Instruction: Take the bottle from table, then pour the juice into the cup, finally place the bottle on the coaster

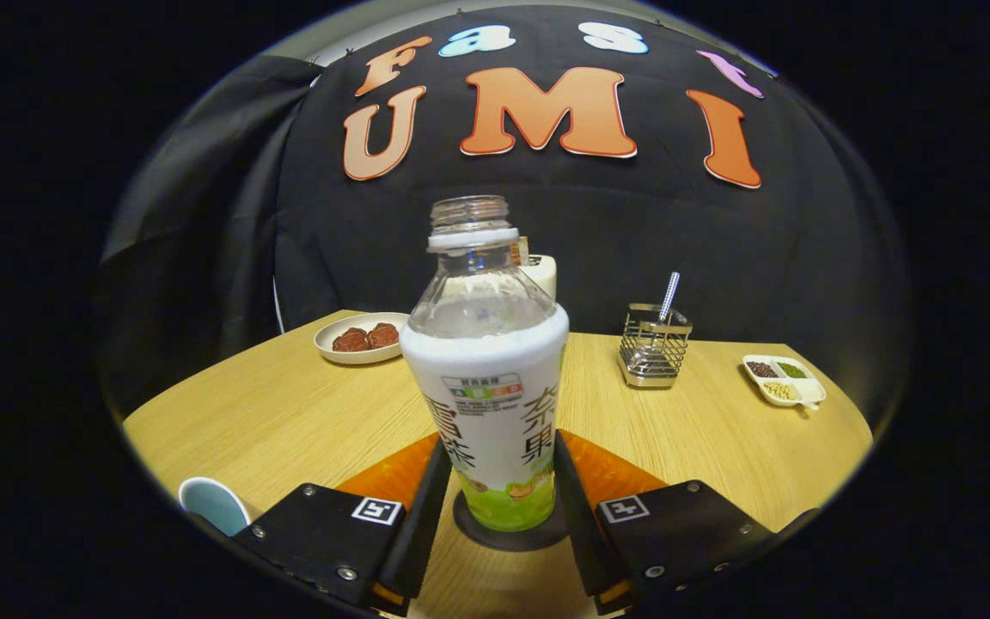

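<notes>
Clear plastic bottle (486, 378), wood-grain table (289, 413)

Wooden table (289, 413) with coaster (508, 537), cup (213, 505), plate (361, 339), holder (653, 348), tray (783, 380).

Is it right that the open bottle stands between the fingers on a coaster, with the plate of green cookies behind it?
Almost. In the gripper view the bottle stands uncapped on the coaster between the gripper fingers, but the plate holds brown cookies, not green.

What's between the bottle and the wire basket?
Just bare table between the bottle and wire basket, seen in the gripper view. The hand-held gripper is shut on the bottle.
</notes>
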Available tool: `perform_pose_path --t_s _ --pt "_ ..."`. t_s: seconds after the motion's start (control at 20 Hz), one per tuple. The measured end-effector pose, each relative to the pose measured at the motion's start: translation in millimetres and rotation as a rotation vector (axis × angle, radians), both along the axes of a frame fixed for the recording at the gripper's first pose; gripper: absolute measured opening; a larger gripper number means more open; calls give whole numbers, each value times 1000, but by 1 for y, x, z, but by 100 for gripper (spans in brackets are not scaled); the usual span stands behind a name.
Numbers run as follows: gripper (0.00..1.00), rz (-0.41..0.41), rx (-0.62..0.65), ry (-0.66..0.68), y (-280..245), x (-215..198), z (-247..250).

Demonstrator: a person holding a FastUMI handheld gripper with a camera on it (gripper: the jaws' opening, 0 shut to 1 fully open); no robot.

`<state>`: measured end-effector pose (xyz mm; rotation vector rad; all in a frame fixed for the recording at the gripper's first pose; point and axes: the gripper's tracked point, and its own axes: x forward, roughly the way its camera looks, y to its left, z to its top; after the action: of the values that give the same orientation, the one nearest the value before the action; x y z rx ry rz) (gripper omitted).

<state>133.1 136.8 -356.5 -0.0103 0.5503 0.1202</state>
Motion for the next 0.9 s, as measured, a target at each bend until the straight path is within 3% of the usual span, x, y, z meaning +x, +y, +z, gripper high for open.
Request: perform_pose_path --t_s 0.45,0.7,0.9 --pt "94 -23 -10 -126 -16 -18 75" --pt "97 -52 11 -243 -34 -38 153" --pt "97 -60 -68 -373 -48 -52 226"
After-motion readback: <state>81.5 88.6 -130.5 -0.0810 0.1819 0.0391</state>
